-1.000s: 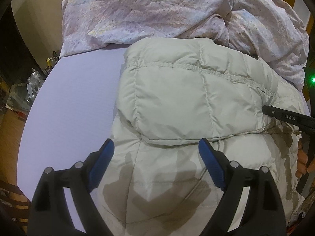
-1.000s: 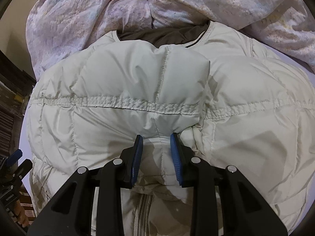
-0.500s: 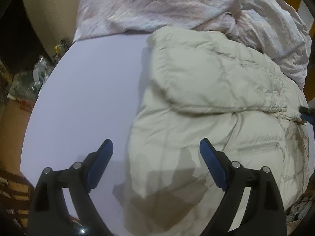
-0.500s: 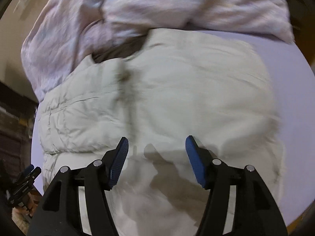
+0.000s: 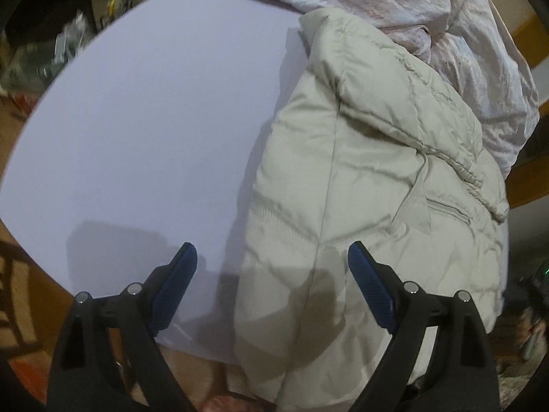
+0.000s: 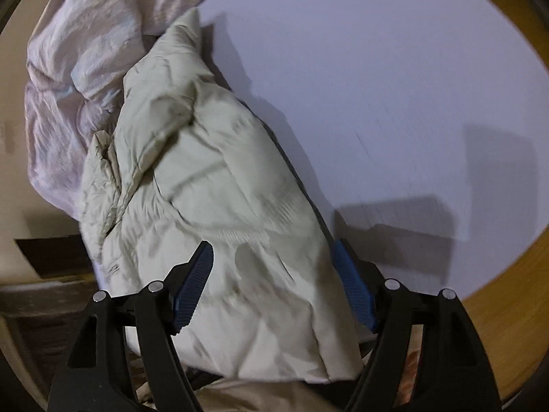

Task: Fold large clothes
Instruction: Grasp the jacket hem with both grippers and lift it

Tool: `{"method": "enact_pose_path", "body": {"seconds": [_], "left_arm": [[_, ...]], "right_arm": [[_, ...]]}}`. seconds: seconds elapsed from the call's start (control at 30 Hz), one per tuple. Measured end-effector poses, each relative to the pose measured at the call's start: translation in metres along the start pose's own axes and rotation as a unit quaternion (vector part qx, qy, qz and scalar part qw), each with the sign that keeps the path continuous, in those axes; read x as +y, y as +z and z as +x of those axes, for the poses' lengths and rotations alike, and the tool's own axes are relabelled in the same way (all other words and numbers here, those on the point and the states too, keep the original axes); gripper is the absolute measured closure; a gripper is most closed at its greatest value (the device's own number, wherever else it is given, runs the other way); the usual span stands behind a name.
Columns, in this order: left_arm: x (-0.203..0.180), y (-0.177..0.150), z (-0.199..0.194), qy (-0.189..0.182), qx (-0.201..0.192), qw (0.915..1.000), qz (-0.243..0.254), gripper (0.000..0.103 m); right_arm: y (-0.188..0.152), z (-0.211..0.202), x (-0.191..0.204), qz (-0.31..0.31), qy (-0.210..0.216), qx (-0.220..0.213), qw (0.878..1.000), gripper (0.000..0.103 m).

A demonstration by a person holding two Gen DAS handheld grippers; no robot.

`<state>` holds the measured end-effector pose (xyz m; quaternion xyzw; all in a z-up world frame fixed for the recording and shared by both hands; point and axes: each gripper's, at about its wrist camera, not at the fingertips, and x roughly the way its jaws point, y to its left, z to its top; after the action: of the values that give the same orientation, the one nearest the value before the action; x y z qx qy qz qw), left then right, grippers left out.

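Observation:
A cream quilted puffer jacket [image 5: 370, 185] lies folded lengthwise on a lavender sheet [image 5: 164, 130]; it also shows in the right wrist view [image 6: 219, 213]. My left gripper [image 5: 272, 288] is open and empty, hovering above the jacket's near left edge. My right gripper [image 6: 274, 288] is open and empty above the jacket's near end, its blue pads [image 6: 194, 288] spread to either side of the folded bulk. The jacket's far collar end is partly hidden under bedding.
A crumpled pale floral duvet [image 5: 446, 24] lies piled behind the jacket, also in the right wrist view [image 6: 79, 61]. A wooden bed frame [image 6: 504, 309] edges the sheet. Clutter [image 5: 61, 44] sits off the bed's far left.
My right gripper has let go of the jacket, opened wide and drawn back, swinging left. My left gripper has pulled back and turned, staying open. The jacket's side now lies folded over.

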<state>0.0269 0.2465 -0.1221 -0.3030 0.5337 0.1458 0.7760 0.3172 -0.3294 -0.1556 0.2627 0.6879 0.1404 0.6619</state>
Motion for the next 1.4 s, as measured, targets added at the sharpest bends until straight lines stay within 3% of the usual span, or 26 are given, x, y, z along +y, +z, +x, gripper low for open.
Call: {"method": "enact_pose_path", "body": {"seconds": [0.13,0.33,0.63,0.9,0.97,1.07,1.2,1.23,1.27,1.3,1.4], "left_arm": [[0.006,-0.016,0.006,-0.046,0.015,0.9984,-0.030,0.015],[0.005,-0.030,0.010,-0.062,0.025,0.9969,-0.042,0.015],[0.006,-0.047,0.009,-0.089,0.027,0.9942,-0.053,0.040],[0.003,-0.052,0.005,-0.090,0.022,0.9942,-0.054,0.051],[0.001,-0.052,0.005,-0.083,0.023,0.9951,-0.048,0.051],[-0.001,-0.051,0.009,-0.067,0.034,0.9961,-0.045,0.038],[-0.008,-0.051,0.011,-0.059,0.030,0.9974,-0.027,0.037],[-0.009,-0.052,0.011,-0.057,0.029,0.9977,-0.022,0.040],[-0.009,-0.052,0.011,-0.056,0.028,0.9978,-0.020,0.050],[-0.009,-0.052,0.010,-0.053,0.026,0.9980,-0.020,0.059],[-0.012,-0.048,0.003,-0.051,0.018,0.9985,-0.010,0.081]], "right_arm": [[-0.013,0.007,-0.013,0.007,0.019,0.020,1.000,0.029],[-0.023,0.017,-0.016,-0.004,0.044,0.043,0.998,0.028],[-0.038,0.024,-0.024,0.000,0.121,0.068,0.990,0.029],[-0.049,0.027,-0.027,0.011,0.142,0.070,0.987,0.042],[-0.050,0.027,-0.028,0.018,0.147,0.068,0.987,0.043],[-0.050,0.027,-0.030,0.023,0.151,0.066,0.986,0.043],[-0.050,0.028,-0.031,0.027,0.152,0.067,0.986,0.043],[-0.050,0.028,-0.031,0.023,0.151,0.067,0.986,0.043],[-0.050,0.028,-0.030,0.019,0.148,0.068,0.987,0.051],[-0.051,0.029,-0.027,0.011,0.143,0.070,0.987,0.066],[-0.050,0.023,-0.020,-0.006,0.149,0.058,0.987,0.083]]}}
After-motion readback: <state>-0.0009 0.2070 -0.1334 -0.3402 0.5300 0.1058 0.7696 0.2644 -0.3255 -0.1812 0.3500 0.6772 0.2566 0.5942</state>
